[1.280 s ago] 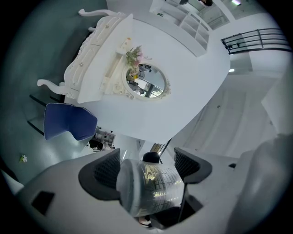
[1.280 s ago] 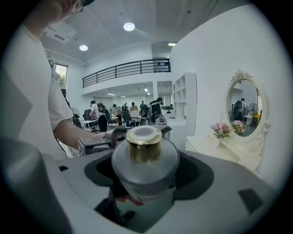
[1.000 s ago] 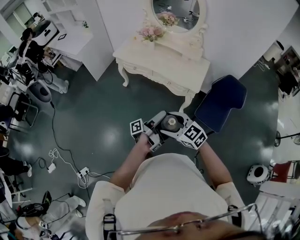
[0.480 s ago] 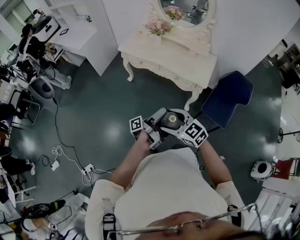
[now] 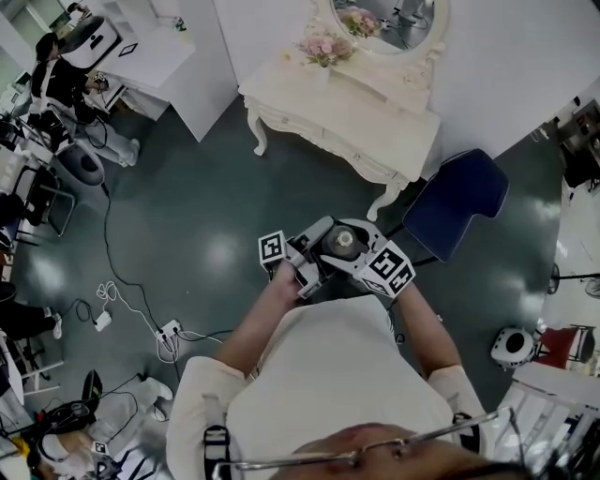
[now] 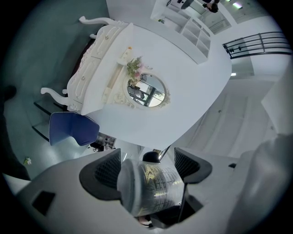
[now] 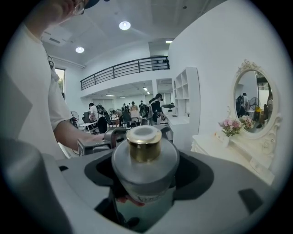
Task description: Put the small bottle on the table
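The small bottle [image 5: 337,242], grey with a gold cap, is held in front of my chest between both grippers. In the right gripper view the bottle [image 7: 144,169] stands upright deep between the jaws of my right gripper [image 7: 146,176]. Seen from the left gripper, the bottle [image 6: 153,185] lies sideways, spanning the two dark pads of my left gripper [image 6: 147,167]. From the head camera, the left gripper [image 5: 314,251] and right gripper [image 5: 354,255] meet around it. The white dressing table [image 5: 375,122] stands ahead, across open floor.
A blue chair [image 5: 459,202] stands at the table's right front corner. Pink flowers [image 5: 323,47] and an oval mirror [image 5: 389,19] are at the table's back. A white cabinet [image 5: 178,66] is to the left. Cables and a power strip [image 5: 167,333] lie on the floor.
The grippers and bottle keep the same pose. The table, chair and floor have shifted slightly in the head view.
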### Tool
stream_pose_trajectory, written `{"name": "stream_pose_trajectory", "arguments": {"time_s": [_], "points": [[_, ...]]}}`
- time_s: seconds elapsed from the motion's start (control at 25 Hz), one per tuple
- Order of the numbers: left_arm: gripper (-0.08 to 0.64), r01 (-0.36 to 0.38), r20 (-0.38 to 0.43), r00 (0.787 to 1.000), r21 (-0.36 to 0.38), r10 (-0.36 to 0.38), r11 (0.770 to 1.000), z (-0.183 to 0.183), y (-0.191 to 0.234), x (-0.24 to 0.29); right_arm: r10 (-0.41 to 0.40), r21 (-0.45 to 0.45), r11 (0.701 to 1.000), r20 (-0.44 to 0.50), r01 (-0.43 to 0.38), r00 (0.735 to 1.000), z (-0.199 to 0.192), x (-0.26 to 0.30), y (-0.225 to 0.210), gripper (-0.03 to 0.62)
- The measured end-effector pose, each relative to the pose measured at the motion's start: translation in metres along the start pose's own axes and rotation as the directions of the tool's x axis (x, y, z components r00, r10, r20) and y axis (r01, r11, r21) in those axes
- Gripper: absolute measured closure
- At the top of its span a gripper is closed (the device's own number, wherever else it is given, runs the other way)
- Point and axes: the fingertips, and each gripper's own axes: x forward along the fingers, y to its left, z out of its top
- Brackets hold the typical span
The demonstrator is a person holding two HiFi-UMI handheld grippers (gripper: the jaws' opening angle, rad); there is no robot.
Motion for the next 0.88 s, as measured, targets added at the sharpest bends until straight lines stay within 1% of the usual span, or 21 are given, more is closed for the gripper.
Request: {"name": "stream_pose_trajectory", "arguments": {"time_s": [0.24,0.48,0.88], "points": [[0.201,-0.003,0.029,1.000,-0.002,0.003,1.000,0.023,0.004,0.021,0.032,0.004,0.999,0.001,-0.032,0.999,0.002,0.007,-0.031,0.245],[0.201,0.002,0.056,0.998,0.021,-0.004,1.000,0.055,0.010,0.067,0.066,-0.012,0.998,0.004,-0.066,0.998,0.007,0.004,-0.086,0.244],[0.201,0.007,0.106,0.994,0.056,-0.013,0.998,0.088,0.025,0.135,0.123,-0.039,0.992,0.002,-0.123,0.992,0.007,-0.012,-0.163,0.244]]}}
